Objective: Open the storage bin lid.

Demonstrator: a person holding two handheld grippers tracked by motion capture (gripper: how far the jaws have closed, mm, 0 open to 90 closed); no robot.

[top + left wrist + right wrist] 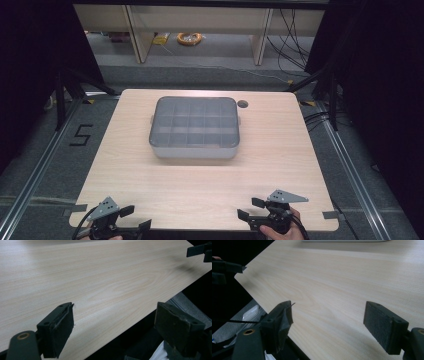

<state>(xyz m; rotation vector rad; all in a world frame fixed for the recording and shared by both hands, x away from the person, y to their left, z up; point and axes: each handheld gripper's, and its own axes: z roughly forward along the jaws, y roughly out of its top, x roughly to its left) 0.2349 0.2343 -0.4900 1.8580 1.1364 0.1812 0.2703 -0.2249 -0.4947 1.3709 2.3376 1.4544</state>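
A grey compartment box (194,127) with a translucent lid sits shut at the middle of the light wooden table (280,150); its near edge shows at the top of the right gripper view (344,240). My left gripper (136,217) hovers at the table's near left corner with its jaws wide apart and nothing between them (115,322). My right gripper (250,209) is held at the near right edge, also open and empty (328,320). Both grippers point inward toward each other: the right gripper (200,251) shows far off in the left gripper view, and the left gripper (224,270) in the right gripper view.
A round cable hole (243,104) lies in the table just behind the box's right corner. Bare tabletop spans between the box and the grippers. On the floor are a "5" marked in tape (81,135), an orange cable coil (189,38) and shelf legs beyond.
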